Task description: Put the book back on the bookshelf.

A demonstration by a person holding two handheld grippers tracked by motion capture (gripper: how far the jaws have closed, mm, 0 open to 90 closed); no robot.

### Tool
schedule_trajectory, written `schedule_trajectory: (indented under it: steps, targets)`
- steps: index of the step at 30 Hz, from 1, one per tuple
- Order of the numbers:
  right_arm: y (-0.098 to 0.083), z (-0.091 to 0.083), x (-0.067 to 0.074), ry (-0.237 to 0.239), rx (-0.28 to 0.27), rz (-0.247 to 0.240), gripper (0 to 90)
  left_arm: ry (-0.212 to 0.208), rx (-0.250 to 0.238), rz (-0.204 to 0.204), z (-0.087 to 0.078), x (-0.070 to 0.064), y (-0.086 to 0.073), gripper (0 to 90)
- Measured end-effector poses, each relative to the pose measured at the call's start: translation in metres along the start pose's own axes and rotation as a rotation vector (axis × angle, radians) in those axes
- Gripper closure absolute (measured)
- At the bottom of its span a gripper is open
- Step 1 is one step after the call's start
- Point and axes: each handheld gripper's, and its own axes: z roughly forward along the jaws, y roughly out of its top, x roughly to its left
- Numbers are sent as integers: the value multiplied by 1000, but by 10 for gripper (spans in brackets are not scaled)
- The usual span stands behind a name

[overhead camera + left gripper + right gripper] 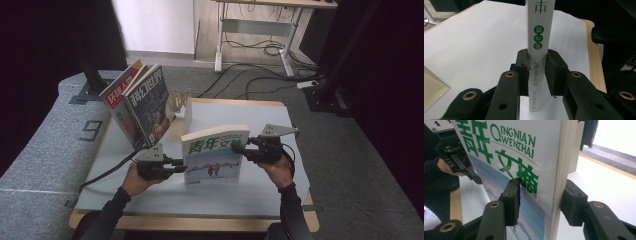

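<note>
A: Forearms first, at the near edge of the high view, each hand carrying a gripper. Entry one: left gripper [181,167]. Condition?

B: Jaws clamped on the spine of the green-and-white book [214,155], low down. In the left gripper view the pads press both sides of the white spine [537,47], which rises straight between them.

A: Entry two: right gripper [239,148].

B: Its jaws straddle the page edge. In the right gripper view [540,205] one pad lies against the front cover; the other sits at the back, though contact there is hard to judge. I list it as gripping.

A: Position of the book?

B: Upright on its bottom edge, middle of the table [260,112], cover facing the person. My reading: holding it at opposite edges keeps it vertical and steady, ready to be carried to the others.

A: The others?

B: Two magazines [142,102] leaning at the far left against a clear stand [182,102], well apart from the held book. The book probably joins that row.

A: Surface and room?

B: White sheet over a wooden table top. Grey carpet [350,150] around it, cables across the floor, a desk frame [250,30] farther back, dark curtains [390,60] at both sides.
</note>
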Motion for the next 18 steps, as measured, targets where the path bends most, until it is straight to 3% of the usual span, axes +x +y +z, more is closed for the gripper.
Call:
schedule_trajectory:
  steps: [5, 9, 18]
  targets:
    - [1, -1, 1, 0, 4, -5, 557, -19, -28, 5, 2, 2, 9, 682]
    - [1, -2, 1, 2, 6, -10, 567, -16, 5, 15, 7, 2, 21, 667]
    - [0, -2, 1, 1, -2, -10, 586, -49, 52, -43, 15, 9, 40, 637]
